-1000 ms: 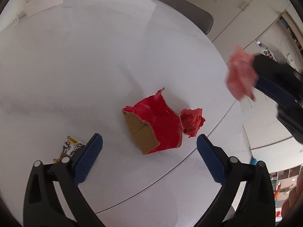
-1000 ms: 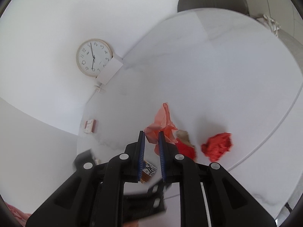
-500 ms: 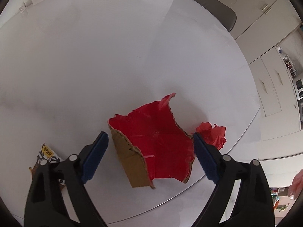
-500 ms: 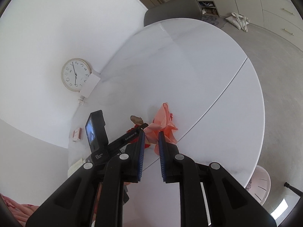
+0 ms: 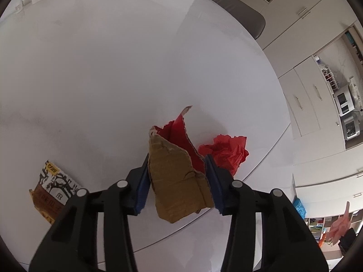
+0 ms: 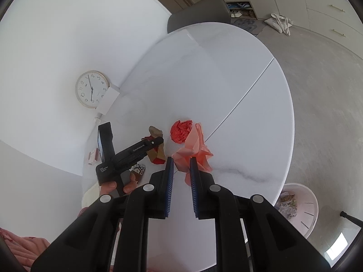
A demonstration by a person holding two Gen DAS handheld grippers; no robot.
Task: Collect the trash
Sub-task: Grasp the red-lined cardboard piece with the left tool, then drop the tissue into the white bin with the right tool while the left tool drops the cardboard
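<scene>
A: Cardboard scrap (image 5: 179,176), brown outside and red inside, sits between the left tongs (image 5: 177,179) — both blue pads are touching its sides, so I'm logging it as gripped. It looks pinched near one end only, with a loose flap hanging below.

B: Risk there?

A: Torn, creased board — it may fold or slip out once it's lifted clear of the tabletop (image 5: 113,68). A squeeze on a bent piece like that could just crush it flat.

B: Right side?

A: Right tongs (image 6: 181,167) are clamped on a pink tissue (image 6: 195,149), held up above the tabletop edge. It's floppy, and most of it sticks out past the pads, so it could tear or drop short of the bin (image 6: 299,206), which stands on the floor beside the table and already has paper in it.

B: Anything left out?

A: Red crumpled paper ball (image 5: 224,151) lies just beside the cardboard, near the right pad — it might get knocked off the edge when the cardboard comes away. A printed wrapper (image 5: 52,190) lies apart to the left, untouched.

B: Both tongs full, then?

A: Yes, so nothing's free to catch a drop.
</scene>
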